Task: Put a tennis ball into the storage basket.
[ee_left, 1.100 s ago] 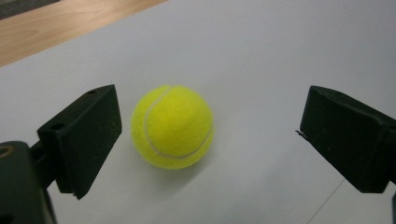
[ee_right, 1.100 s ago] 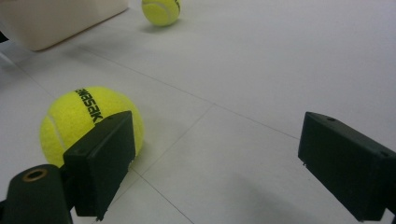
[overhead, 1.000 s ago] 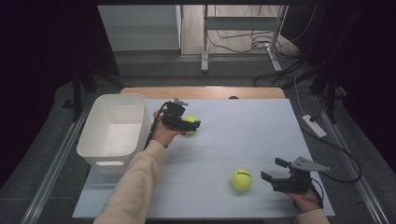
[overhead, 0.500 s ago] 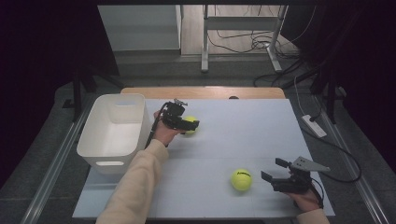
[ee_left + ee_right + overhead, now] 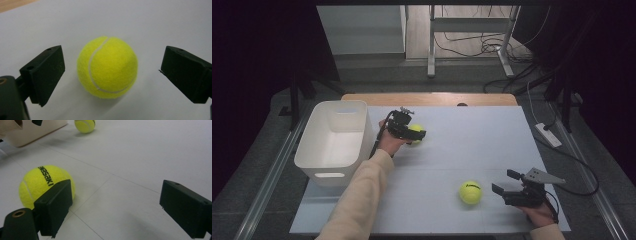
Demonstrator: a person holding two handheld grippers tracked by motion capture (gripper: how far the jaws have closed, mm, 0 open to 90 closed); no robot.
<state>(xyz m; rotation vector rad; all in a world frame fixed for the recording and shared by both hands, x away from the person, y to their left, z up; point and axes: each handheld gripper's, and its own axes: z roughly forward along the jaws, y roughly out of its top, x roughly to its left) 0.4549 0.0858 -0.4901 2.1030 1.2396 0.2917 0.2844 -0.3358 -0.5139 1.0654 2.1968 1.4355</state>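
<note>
High view: the left hand-held gripper [image 5: 411, 133] is extended over the pale grey table surface [image 5: 472, 150], with its tips at a fuzzy yellow-green felt tennis ball [image 5: 415, 134]. A white rectangular plastic bin [image 5: 334, 141] stands just beside the back of this gripper, on the side away from the ball. The right hand-held gripper [image 5: 507, 189] rests near the person's edge of the table, jaws spread, pointing toward a second yellow tennis ball with black lettering [image 5: 470, 192], which lies just ahead of its tips without contact.

Left gripper view: the left gripper [image 5: 112, 75] is released. Its black jaws stand wide apart, one to each side of the first ball [image 5: 107, 67], with clear table visible between each jaw and the felt. The ball sits centred between them, on the table.

Right gripper view: the right gripper [image 5: 117, 207] is likewise released and empty. The lettered ball [image 5: 45, 185] lies outside the jaw gap, partly behind the left-hand jaw; the first ball [image 5: 85, 125] and the bin [image 5: 37, 132] are well ahead.

Handling: the ball is judged light, hollow and springy, with a grippy felt nap, not fragile. It rolls freely when nudged. Take hold across its widest diameter, jaws level with its middle, closing squarely so that it cannot squirt out.
</note>
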